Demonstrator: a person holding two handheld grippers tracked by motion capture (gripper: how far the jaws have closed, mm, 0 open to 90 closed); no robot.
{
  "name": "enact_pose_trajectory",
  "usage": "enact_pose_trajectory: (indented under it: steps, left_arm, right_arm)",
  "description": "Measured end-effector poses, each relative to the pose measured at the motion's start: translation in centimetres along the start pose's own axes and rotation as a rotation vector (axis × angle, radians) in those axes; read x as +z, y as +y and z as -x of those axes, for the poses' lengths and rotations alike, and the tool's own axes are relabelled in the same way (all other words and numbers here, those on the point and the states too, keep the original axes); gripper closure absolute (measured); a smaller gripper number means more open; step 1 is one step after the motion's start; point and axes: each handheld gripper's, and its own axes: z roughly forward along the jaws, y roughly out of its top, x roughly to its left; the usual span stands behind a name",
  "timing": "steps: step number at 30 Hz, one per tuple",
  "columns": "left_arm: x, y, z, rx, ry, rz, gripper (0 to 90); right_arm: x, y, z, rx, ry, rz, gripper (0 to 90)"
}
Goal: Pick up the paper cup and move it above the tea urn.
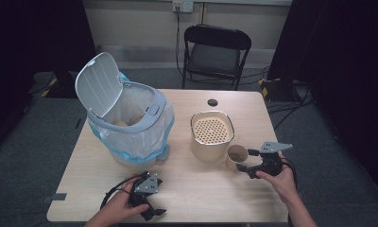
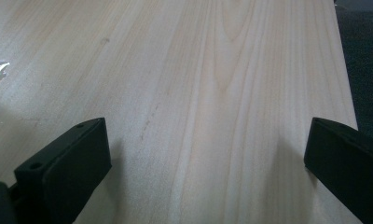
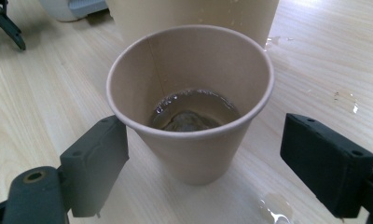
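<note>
A brown paper cup [image 3: 189,102] stands upright on the table [image 1: 196,189], just to the right of a tall tan pot with a holey top [image 1: 211,135]. The cup has a round rolled rim and a little murky liquid with something dark at the bottom. Small wet drops lie on the wood beside it. The right gripper [image 3: 203,161] is wide open, one jaw on each side of the cup. The left gripper [image 2: 208,158] is wide open too, over bare wood at the near left.

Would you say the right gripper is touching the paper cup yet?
Cannot tell: in the right gripper view, the right gripper straddles the paper cup, its left jaw looking flush, its right jaw apart.
</note>
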Motion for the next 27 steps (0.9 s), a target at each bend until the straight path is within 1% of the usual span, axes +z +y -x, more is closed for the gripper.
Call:
enact_pose_trajectory:
  steps: [3,5,6,8,9,15,16,17,19,25,27]
  left_arm:
    - [0.0,0.0,0.0,-0.001,0.0,0.0,0.0]
    - [0.0,0.0,0.0,0.0,0.0,0.0,0.0]
    - [0.0,0.0,0.0,0.0,0.0,0.0,0.0]
    - [0.0,0.0,0.0,0.0,0.0,-0.002,0.0]
    - [0.0,0.0,0.0,-0.002,0.001,0.003,0.0]
    - [0.0,0.0,0.0,-0.001,0.001,0.001,0.0]
    - [0.0,0.0,0.0,-0.001,0.001,0.0,0.0]
    - [0.0,0.0,0.0,-0.001,0.001,-0.001,0.0]
    - [0.0,0.0,0.0,-0.001,0.001,-0.001,0.0]
    - [0.0,0.0,0.0,-0.001,0.001,0.0,0.0]
    - [0.0,0.0,0.0,-0.002,0.002,0.003,0.0]
  right_arm:
    - [0.4,-0.3,-0.1,0.01,0.006,0.021,14.5]
    - [0.7,-0.5,-0.3,0.001,0.007,0.016,14.6]
    - [0.9,-0.5,-0.3,-0.005,-0.001,0.013,14.5]
    - [1.2,-0.6,-0.5,-0.001,0.004,0.012,14.6]
    - [1.3,-0.6,-0.5,-0.002,0.009,0.019,14.8]
    - [1.9,-0.8,-0.6,0.014,0.007,0.046,15.2]
    - [2.1,-0.8,-0.7,0.014,0.003,0.062,15.0]
    - [2.2,-0.8,-0.7,0.018,0.008,0.063,15.0]
    - [2.3,-0.7,-0.8,0.018,0.001,0.075,15.0]
    - [2.7,-0.7,-0.9,0.008,-0.01,0.084,16.2]
    - [2.8,-0.6,-1.0,0.007,-0.007,0.089,16.4]
